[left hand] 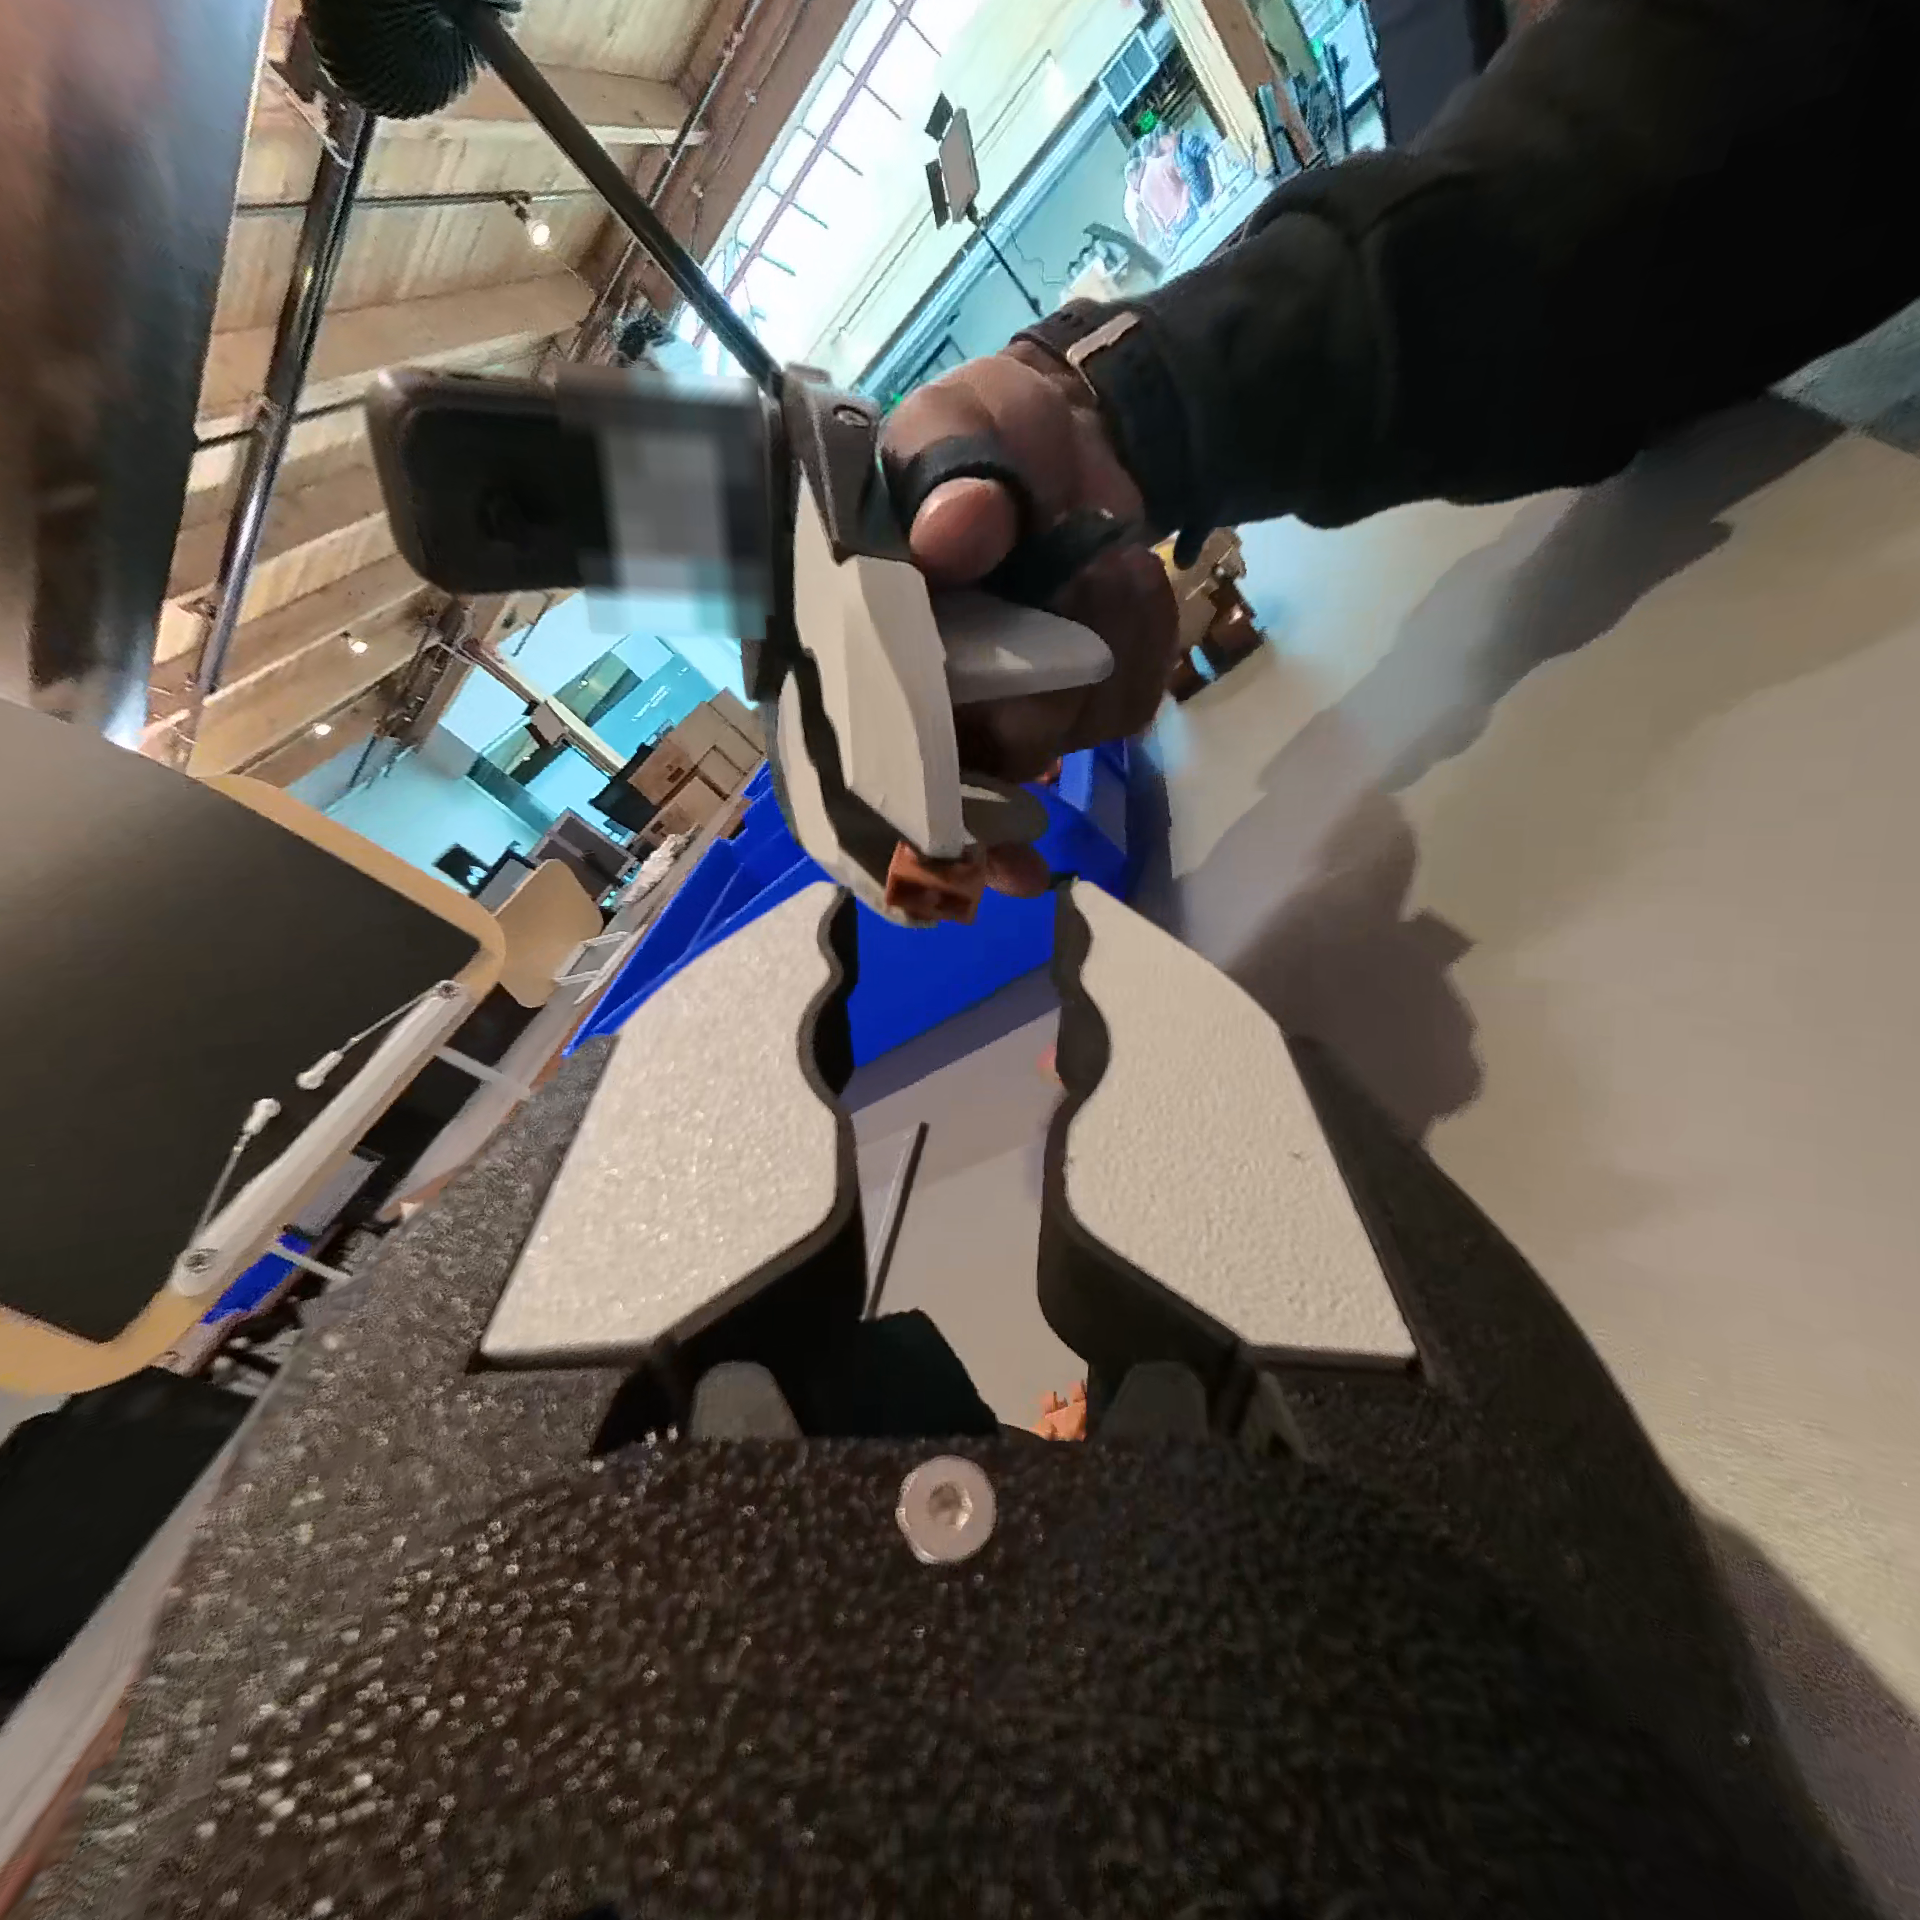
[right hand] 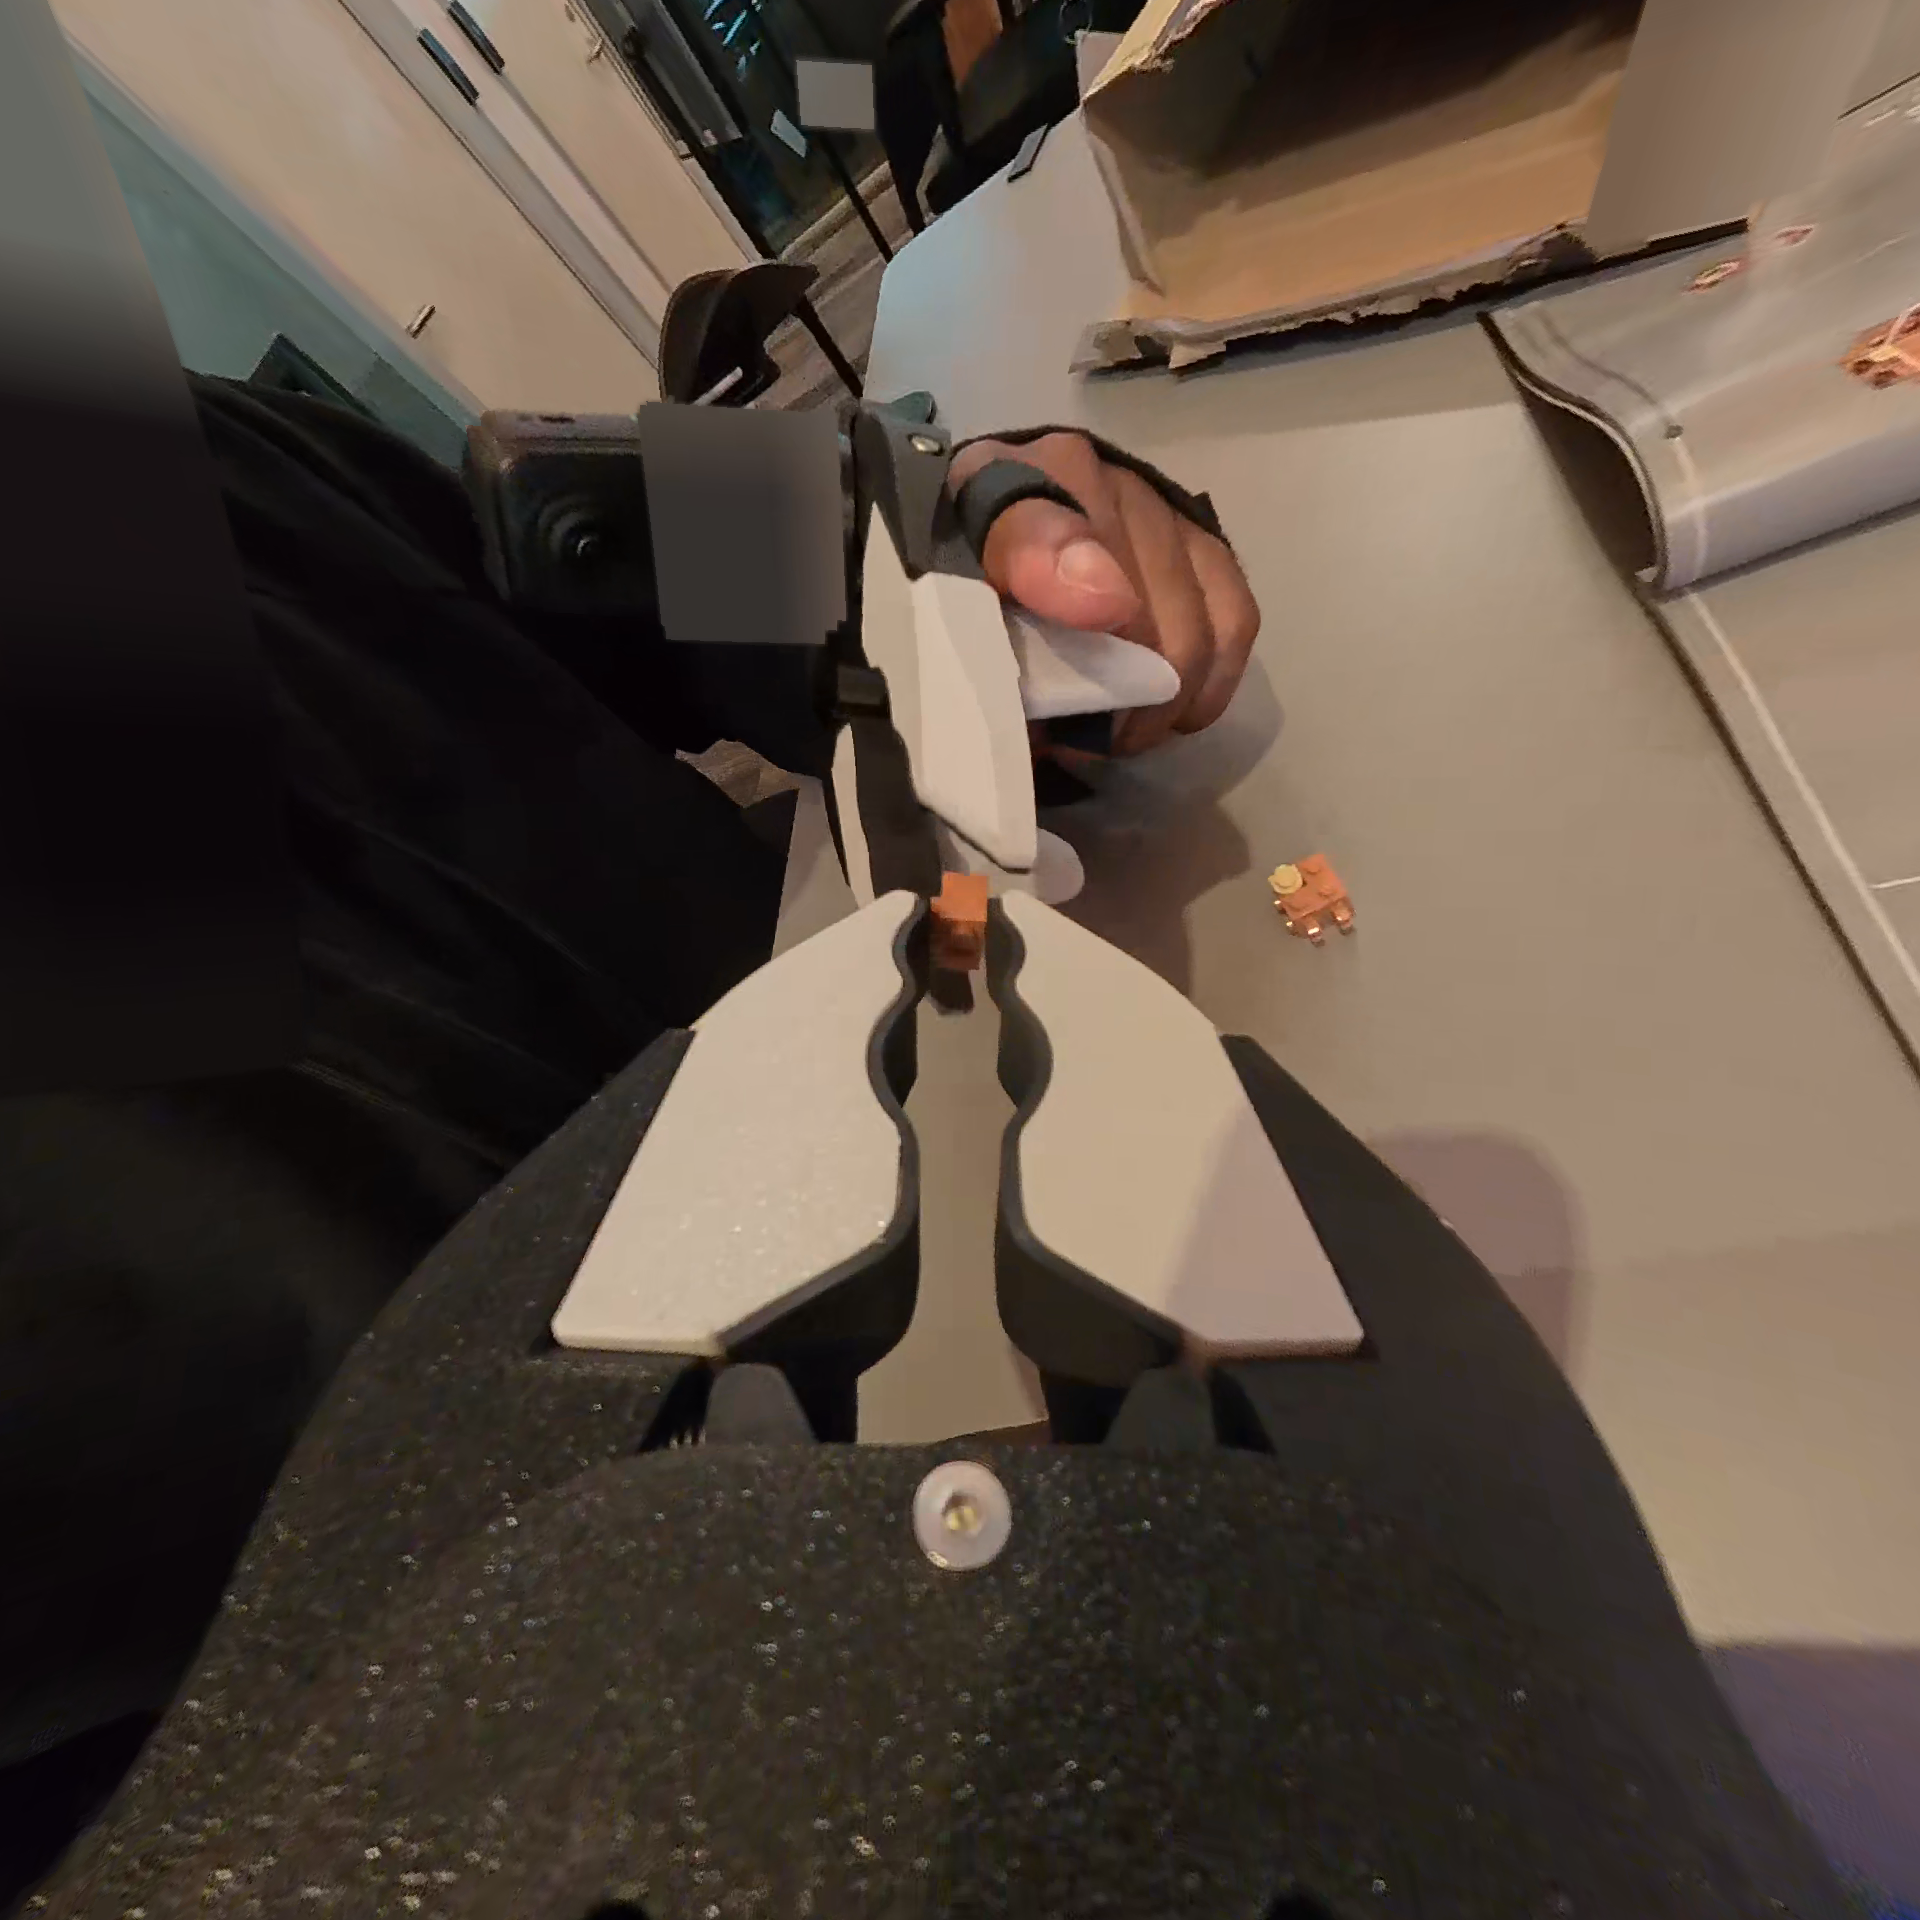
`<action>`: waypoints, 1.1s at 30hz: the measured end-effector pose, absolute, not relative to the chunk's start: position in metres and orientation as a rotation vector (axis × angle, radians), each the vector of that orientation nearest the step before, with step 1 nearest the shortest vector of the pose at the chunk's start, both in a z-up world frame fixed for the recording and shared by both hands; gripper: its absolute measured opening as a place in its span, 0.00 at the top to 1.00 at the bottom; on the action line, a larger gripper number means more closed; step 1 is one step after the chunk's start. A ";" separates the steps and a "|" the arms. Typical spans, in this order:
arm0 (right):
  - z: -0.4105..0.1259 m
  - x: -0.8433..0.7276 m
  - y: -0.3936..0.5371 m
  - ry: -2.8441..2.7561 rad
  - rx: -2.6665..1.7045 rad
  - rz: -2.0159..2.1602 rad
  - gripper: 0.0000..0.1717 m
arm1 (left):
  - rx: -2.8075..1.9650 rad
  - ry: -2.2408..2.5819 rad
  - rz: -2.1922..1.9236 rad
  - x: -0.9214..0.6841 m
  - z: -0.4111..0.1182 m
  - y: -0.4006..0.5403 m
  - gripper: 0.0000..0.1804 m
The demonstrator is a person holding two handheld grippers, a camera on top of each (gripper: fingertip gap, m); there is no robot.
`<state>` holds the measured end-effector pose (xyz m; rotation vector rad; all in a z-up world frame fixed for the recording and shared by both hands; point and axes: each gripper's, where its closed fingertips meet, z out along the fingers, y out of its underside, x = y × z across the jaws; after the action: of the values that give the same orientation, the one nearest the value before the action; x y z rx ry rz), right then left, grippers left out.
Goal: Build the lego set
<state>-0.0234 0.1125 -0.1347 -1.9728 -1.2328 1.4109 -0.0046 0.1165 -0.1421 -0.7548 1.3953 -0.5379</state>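
Partly hidden brown brick point(right hand: 958, 928) in right gripper's point(right hand: 961, 914) jaws

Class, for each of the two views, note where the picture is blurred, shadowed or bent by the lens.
Left wrist view: the blue bin is motion-smeared, broad shadows cross the table, and the wide lens tilts the ceiling beams. Right wrist view: the left edge falls dark, and the small brown brick is slightly soft.

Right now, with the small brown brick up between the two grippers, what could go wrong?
1. The right gripper pinches the small brown brick only at its fingertips, so it could twist or pop out.
2. The left gripper is open with nothing between its fingers, so it gives the brick no support.
3. A dropped brick could land in the blue bin or bounce near the brown brick assembly on the table.
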 end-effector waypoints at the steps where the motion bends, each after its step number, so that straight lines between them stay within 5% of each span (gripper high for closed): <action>1: -0.136 -0.026 0.112 -1.239 -1.977 1.414 0.94 | -0.744 1.403 -0.518 -0.004 -0.143 0.116 0.81; 7: -0.139 -0.031 0.112 -1.178 -1.976 1.465 0.94 | -0.723 1.385 -0.441 -0.008 -0.141 0.121 0.90; 15: -0.143 -0.030 0.118 -1.094 -1.911 1.491 0.84 | -0.801 1.340 -0.636 -0.012 -0.139 0.124 0.91; 33: -0.162 -0.036 0.148 -1.044 -1.689 0.917 0.84 | -1.083 1.173 -0.969 -0.028 -0.131 0.157 0.91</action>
<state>-0.0359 0.1484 -0.1615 -1.6887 -1.0441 0.9166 -0.0278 0.1567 -0.1313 -1.0832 1.1731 -0.9694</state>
